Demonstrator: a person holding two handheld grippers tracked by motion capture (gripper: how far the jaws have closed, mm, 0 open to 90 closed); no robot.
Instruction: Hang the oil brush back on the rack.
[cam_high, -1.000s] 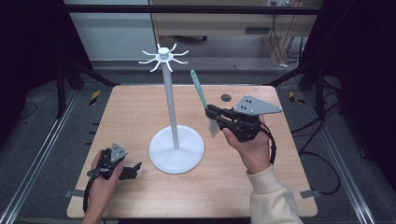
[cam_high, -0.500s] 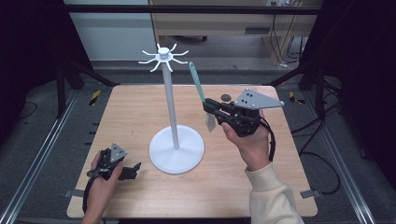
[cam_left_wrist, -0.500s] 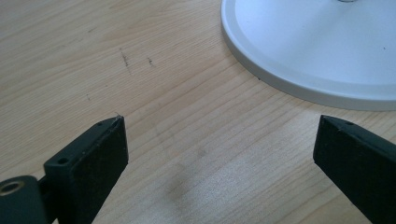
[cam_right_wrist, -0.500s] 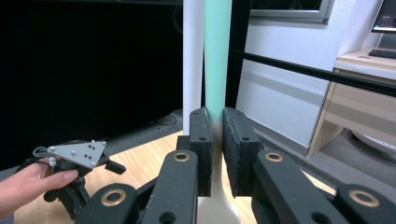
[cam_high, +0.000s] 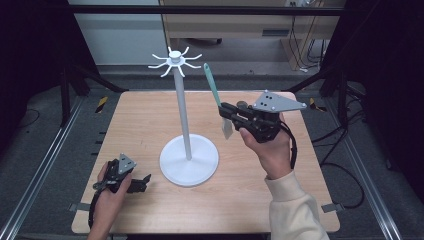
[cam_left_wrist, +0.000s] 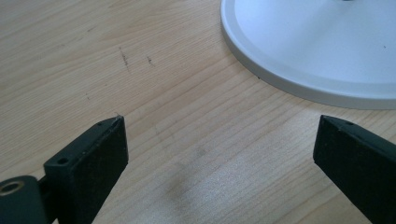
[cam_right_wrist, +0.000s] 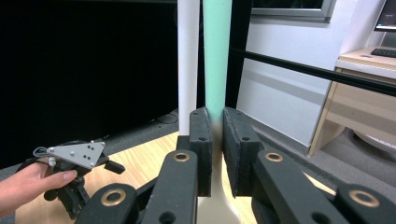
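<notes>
Held upright in the right tongs (cam_high: 226, 111): a spatula with a mint-green handle and a pale translucent blade (cam_high: 215, 94), handle end up, blade hanging below the clamped jaws. Seen in the right gripper view, black pads pinched narrow on the green handle (cam_right_wrist: 217, 56), long axis near vertical and almost parallel to the pole of the tall white hanging stand with a ring of curved hooks at its top (cam_high: 180, 100). Raised above the light wooden desk (cam_high: 300, 175), just to the right of the pole, the handle tip close below the level of the hooks (cam_high: 176, 61) and off to their right. Judged as the deciding relation: hooks up and to the left of the handle tip, so probably a lift and a leftward carry needed to reach a hook. Left tongs (cam_high: 142, 183) wide apart and empty, low on the desk beside the round white base (cam_left_wrist: 327, 51), farther from the hooks than the right hand (cam_high: 272, 147).
</notes>
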